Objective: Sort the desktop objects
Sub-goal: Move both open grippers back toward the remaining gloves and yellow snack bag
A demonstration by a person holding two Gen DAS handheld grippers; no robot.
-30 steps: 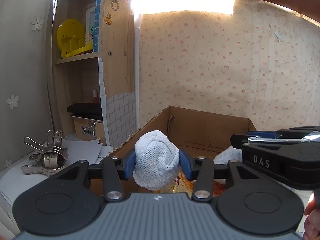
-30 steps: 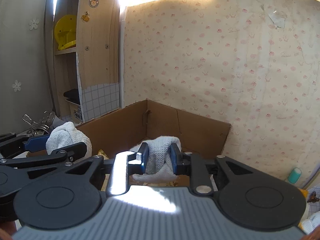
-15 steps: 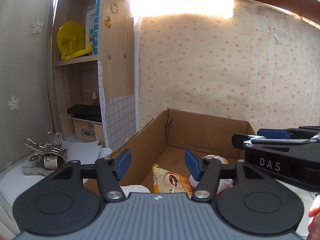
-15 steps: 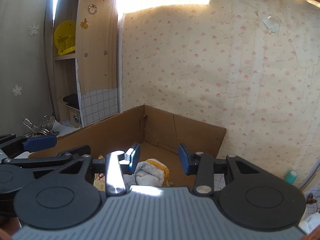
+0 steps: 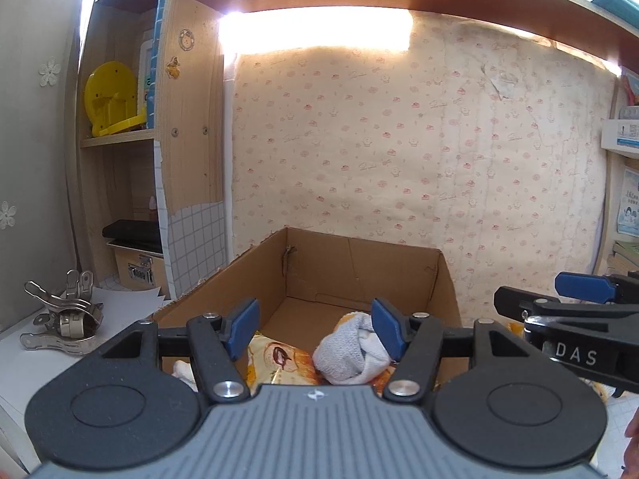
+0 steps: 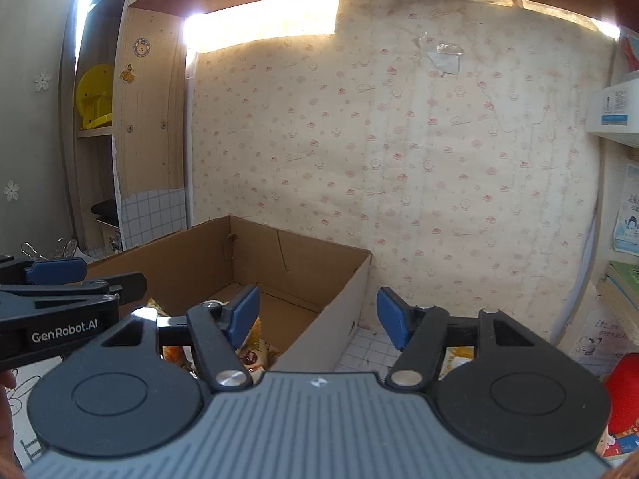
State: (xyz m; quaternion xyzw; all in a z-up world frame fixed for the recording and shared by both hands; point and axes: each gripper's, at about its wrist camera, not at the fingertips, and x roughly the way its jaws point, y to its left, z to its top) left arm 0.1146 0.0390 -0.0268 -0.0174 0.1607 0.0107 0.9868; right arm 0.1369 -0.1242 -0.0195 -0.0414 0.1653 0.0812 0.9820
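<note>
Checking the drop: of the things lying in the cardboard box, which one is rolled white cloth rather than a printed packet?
The white sock bundle, at the box's right near side; the yellow snack packet lies left of it.

White sock [image 5: 351, 353] bundled in cardboard box [image 5: 359, 263] (open-topped)

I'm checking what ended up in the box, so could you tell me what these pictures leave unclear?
- Left wrist view: the cardboard box floor nearest the camera is hidden by the left gripper; the white sock is partly hidden behind its finger.
- Right wrist view: the right gripper hides most of the box's contents; only a snack packet edge shows.
- Red object, right wrist view: cut off by the edge.
</note>
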